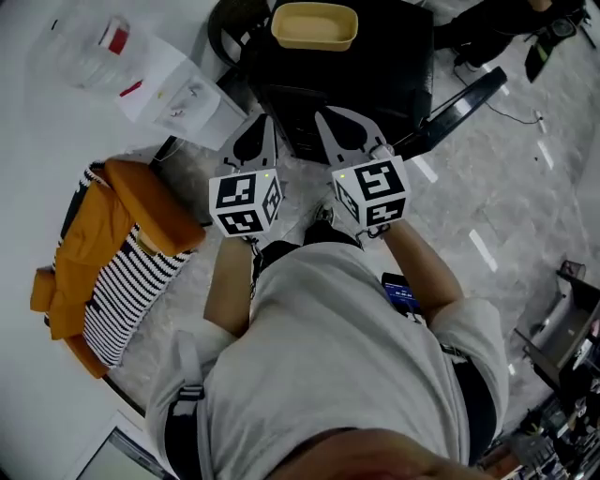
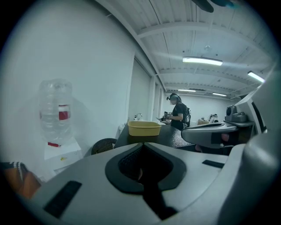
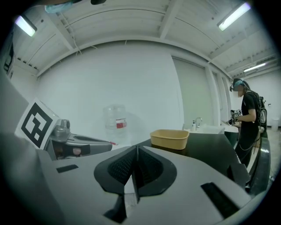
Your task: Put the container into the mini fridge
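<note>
Two units: left hand-held gripper (image 1: 262, 131) and right hand-held gripper (image 1: 330, 127), side by side.
Jaw state: both closed, nothing gripped.
Container (image 1: 314, 25): yellow, open-topped, upright on the black counter (image 1: 394, 56).
Relation: container ahead of both units, apart from them.

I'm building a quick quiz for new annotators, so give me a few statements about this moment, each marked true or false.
The yellow container sits on top of the black mini fridge. True.
The left claw grips the container. False: it is shut on nothing.
The right claw is shut and empty. True.
The orange jacket lies on the person's right. False: it lies on their left.
The clear water bottle stands on the fridge. False: it stands on a white box.
</note>
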`<action>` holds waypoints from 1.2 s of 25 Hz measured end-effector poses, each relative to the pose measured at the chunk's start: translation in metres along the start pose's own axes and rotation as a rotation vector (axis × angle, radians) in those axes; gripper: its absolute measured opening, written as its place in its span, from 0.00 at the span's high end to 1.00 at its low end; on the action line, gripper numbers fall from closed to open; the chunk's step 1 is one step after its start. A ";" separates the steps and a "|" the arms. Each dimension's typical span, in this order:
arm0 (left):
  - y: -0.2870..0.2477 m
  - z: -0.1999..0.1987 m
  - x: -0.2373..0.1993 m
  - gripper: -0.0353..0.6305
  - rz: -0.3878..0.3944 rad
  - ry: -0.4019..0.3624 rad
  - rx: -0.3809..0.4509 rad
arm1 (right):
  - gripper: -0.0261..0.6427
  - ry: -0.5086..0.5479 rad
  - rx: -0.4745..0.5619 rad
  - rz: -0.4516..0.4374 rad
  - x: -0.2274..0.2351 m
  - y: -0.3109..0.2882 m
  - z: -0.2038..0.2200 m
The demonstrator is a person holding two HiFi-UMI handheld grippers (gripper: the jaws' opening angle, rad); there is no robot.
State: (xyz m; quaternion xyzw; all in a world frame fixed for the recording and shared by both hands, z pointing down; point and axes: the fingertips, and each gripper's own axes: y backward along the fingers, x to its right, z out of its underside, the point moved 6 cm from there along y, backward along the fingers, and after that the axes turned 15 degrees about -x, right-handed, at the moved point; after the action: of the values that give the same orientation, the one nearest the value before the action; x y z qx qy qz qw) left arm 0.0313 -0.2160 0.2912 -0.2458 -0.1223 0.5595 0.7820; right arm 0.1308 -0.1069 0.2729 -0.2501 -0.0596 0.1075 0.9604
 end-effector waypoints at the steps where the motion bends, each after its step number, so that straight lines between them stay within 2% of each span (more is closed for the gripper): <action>1: -0.006 -0.003 0.001 0.93 0.001 -0.007 -0.005 | 0.90 -0.008 -0.004 0.012 0.008 -0.001 0.000; 11: -0.052 -0.039 0.004 0.93 0.057 -0.064 -0.027 | 0.90 -0.069 -0.025 0.078 0.053 -0.015 -0.012; 18: -0.079 -0.063 -0.012 0.93 0.136 -0.115 -0.022 | 0.90 -0.074 -0.062 0.143 0.075 -0.042 -0.022; 20: -0.090 -0.070 -0.021 0.93 0.142 -0.112 -0.050 | 0.90 -0.064 -0.080 0.146 0.077 -0.048 -0.028; 24: -0.113 -0.083 -0.038 0.93 0.185 -0.058 -0.117 | 0.90 -0.076 -0.074 0.166 0.085 -0.062 -0.046; 30: -0.127 -0.097 -0.055 0.92 0.213 -0.081 -0.131 | 0.88 -0.135 -0.108 0.262 0.099 -0.077 -0.049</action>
State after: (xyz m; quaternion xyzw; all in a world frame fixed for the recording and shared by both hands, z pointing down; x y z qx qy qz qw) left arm 0.1613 -0.3237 0.2802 -0.2852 -0.1635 0.6398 0.6947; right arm 0.2482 -0.1720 0.2740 -0.2991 -0.0964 0.2449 0.9172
